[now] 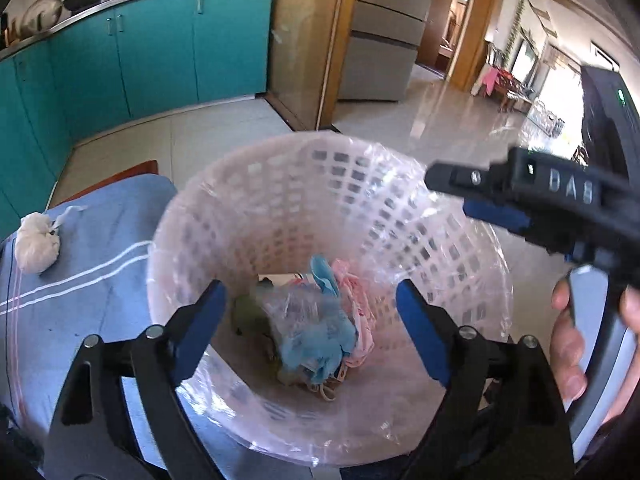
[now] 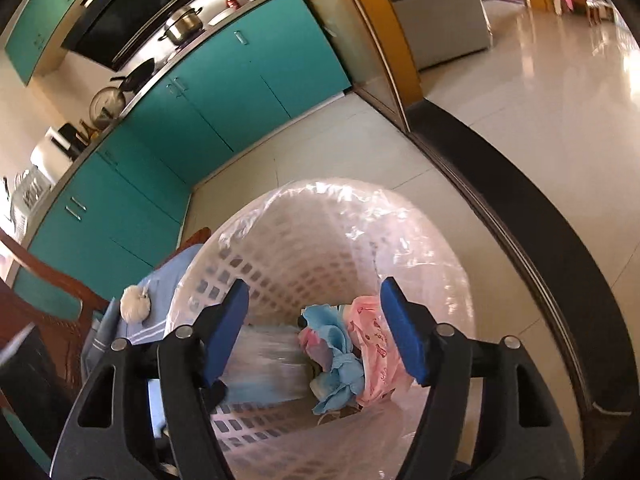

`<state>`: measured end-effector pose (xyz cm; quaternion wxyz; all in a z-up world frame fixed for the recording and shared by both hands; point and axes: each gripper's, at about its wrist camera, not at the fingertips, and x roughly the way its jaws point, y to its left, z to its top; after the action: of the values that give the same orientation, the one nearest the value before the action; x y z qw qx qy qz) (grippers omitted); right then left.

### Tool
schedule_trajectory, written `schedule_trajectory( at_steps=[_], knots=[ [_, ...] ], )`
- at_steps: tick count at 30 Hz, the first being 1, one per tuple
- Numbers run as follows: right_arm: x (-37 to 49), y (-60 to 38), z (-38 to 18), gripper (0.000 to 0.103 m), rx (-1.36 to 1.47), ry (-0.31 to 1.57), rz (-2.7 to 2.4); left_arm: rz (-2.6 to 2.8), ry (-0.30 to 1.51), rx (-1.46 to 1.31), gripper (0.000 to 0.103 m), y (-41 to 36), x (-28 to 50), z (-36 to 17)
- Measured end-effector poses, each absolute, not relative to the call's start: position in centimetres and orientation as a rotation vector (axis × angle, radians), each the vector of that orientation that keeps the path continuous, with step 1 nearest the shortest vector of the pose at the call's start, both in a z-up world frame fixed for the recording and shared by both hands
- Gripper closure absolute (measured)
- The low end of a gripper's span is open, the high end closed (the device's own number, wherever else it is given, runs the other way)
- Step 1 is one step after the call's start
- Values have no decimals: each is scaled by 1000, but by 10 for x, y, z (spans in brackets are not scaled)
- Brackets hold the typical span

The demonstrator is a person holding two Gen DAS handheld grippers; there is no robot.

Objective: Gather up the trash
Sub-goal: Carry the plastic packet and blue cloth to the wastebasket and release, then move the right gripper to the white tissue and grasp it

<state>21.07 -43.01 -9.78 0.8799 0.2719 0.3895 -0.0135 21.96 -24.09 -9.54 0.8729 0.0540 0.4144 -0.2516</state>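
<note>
Basket (image 1: 280, 184) beside blue-clothed table (image 1: 100, 280), teal cabinets (image 1: 160, 48).

Left wrist view: looks steeply down from close above into the lined basket (image 1: 280, 184), cabinets (image 1: 160, 48) at 11 o'clock. Right wrist view: same close downward aim, rolled. Both share the basket (image 2: 320, 248), cabinets (image 2: 240, 92) and white bundle (image 1: 36, 246) (image 2: 135, 303).

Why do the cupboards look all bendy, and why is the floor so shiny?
Left wrist view: the fisheye lens curves the teal cupboards; window light glares off the floor; the right tool looks blurred. Right wrist view: same curving, and glare on the basket's plastic liner.
</note>
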Motion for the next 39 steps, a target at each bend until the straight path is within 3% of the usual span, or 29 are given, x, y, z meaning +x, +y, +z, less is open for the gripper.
schedule_trajectory(
  at_steps=[5, 16, 20, 22, 29, 34, 39],
  knots=[
    [214, -424, -98, 32, 549, 821, -4, -461, 836, 63, 12, -218, 214, -89],
    [226, -371, -87, 29, 391, 824, 90, -16, 746, 0, 8, -78, 177, -64],
    [215, -334, -61, 16, 274, 659, 138, 108, 737, 5, 7, -32, 161, -65],
    [201, -313, -45, 3, 190, 532, 161, 137, 740, 2, 7, -15, 153, -65],
    [183, -254, -32, 3, 170, 313, 297, 170, 758, 4, 7, 23, 132, -73],
    [218, -235, -49, 3, 288, 563, 475, 161, 754, -24, 7, 45, 121, -74],
    [262, -182, -72, 3, 176, 809, 443, 109, 757, -40, 7, 61, 112, -72]
  ],
)
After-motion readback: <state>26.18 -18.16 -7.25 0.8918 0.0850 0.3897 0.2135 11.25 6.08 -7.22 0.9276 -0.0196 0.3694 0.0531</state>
